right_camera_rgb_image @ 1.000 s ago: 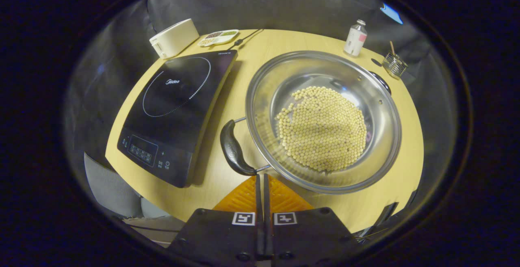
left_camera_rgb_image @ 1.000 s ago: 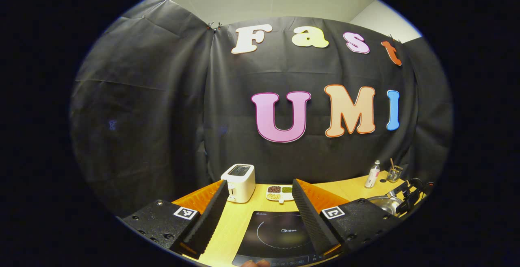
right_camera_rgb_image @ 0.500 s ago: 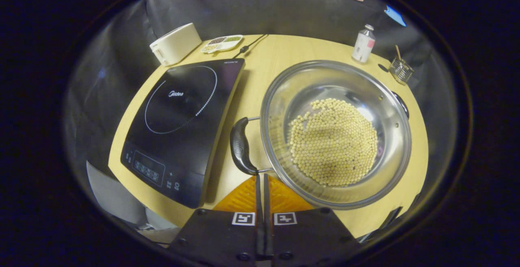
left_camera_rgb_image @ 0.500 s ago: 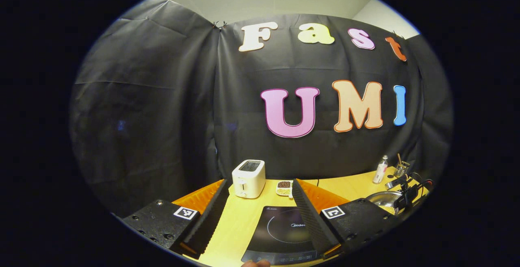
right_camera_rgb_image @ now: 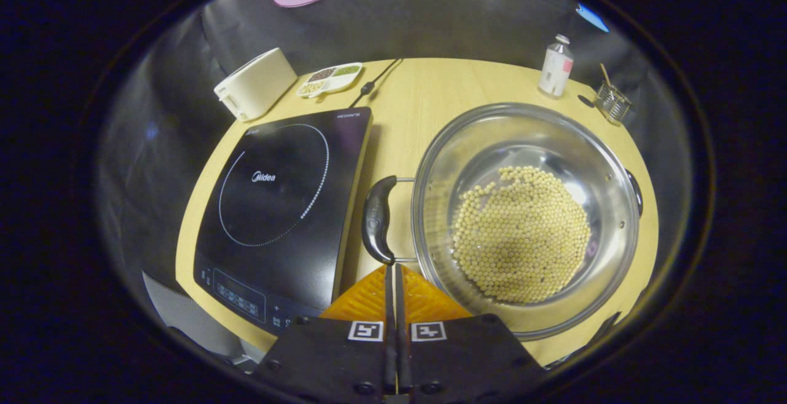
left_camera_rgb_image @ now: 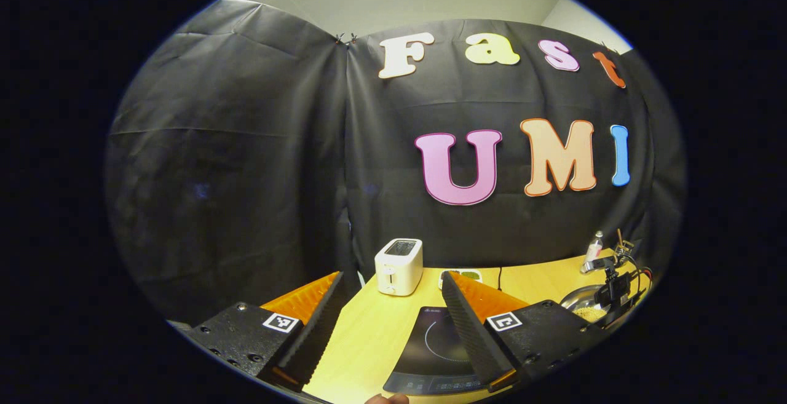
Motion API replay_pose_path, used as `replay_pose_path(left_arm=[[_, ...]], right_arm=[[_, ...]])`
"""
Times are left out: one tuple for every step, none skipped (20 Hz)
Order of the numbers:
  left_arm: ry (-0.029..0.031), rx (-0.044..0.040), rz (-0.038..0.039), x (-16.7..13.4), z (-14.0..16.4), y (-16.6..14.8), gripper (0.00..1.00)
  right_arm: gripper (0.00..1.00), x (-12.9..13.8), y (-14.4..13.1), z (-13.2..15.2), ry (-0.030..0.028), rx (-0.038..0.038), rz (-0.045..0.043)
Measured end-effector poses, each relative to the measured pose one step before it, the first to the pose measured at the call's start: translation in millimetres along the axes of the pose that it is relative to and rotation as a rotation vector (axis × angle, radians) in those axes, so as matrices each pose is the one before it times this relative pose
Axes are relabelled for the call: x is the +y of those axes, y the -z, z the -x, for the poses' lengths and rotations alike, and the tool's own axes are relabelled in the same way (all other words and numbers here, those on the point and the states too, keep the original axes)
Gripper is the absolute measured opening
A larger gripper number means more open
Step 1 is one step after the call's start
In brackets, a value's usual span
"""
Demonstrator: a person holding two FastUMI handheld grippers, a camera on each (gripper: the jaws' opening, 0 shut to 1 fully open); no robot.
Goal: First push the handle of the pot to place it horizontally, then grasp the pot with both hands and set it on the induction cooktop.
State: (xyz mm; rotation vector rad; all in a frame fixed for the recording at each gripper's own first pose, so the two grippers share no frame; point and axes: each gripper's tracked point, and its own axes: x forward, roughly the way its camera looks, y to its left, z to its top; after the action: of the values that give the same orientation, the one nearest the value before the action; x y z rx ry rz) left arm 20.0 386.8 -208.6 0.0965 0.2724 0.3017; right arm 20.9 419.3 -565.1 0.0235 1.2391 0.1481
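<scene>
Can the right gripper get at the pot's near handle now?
Probably yes: the right gripper, fingers shut, sits at the handle with nothing between them.

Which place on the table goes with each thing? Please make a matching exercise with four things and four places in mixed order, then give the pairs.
Things:
1. toaster
2. pot
3. small bottle
4. divided dish

Places, as seen in the right gripper view:
A. to the right of the cooktop, with pale beans inside
B. at the far left corner of the table, by the black cloth
C. at the far edge, between the toaster and the black cable
D. at the far right, beyond the pot

Pairs: 1-B, 2-A, 3-D, 4-C
</scene>
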Motion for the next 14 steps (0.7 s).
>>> replay_pose_path(left_arm=[[-0.00934,0.00439,0.00048,2.62,0.36,1.04,0.95],[-0.00786,0.00355,0.00254,2.74,1.28,1.69,0.94],[-0.00625,0.00304,0.00285,1.86,0.95,0.25,0.95],[-0.00475,0.00112,0.00247,2.24,1.2,1.44,0.95],[-0.00131,0.00105,0.00303,-0.21,-0.06,0.62,0.95],[0.00367,0.00154,0.0058,-0.69,-0.55,0.96,0.95],[0.01211,0.00368,0.00729,-5.14,-1.54,0.34,0.95],[0.0153,0.00677,0.0046,-5.99,-1.46,3.15,0.95],[0.01913,0.00211,0.00331,-7.33,-2.42,0.76,0.94],[0.02461,0.00024,0.00699,-9.32,-3.79,0.17,0.95],[0.03182,0.00751,0.0107,-11.93,-4.35,2.18,0.95],[0.0372,0.019,0.01069,-14.06,-4.11,6.42,0.96],[0.04156,0.02123,0.0063,-16.13,-3.7,6.24,0.94],[0.04026,0.01994,-0.00037,-14.41,-3.24,5.91,0.94]], right_arm=[[0.03,1.2,-3.12,-1.32,-0.00191,-0.00001,-0.0046],[0.0,1.02,-2.34,-1.32,-0.00092,-0.00042,0.00071],[0.02,0.18,-2.34,-1.15,-0.00025,-0.00043,0.00364],[0.03,-0.58,-1.42,-1.09,-0.00111,0.00059,-0.00018],[0.02,1.49,-1.14,0.66,-0.00546,0.00301,-0.00847],[0.03,0.77,1.02,1.03,-0.00531,0.00333,-0.00879],[0.02,1.0,-0.89,2.94,-0.00532,-0.00384,-0.00569],[0.03,0.98,-1.15,4.54,-0.01348,-0.01049,-0.01026],[0.03,-0.99,-3.02,4.63,-0.00866,-0.01038,-0.01192],[0.03,-1.84,-3.3,6.42,-0.01314,-0.01519,-0.02031],[0.03,-5.32,-5.76,7.08,-0.0027,-0.01845,-0.0225],[0.03,-9.86,-6.2,8.87,0.0102,-0.02973,-0.02677],[0.0,-10.01,-9.04,8.55,0.00611,-0.03294,-0.02809],[0.08,-15.06,-8.03,9.12,0.01482,-0.02821,-0.01836]])
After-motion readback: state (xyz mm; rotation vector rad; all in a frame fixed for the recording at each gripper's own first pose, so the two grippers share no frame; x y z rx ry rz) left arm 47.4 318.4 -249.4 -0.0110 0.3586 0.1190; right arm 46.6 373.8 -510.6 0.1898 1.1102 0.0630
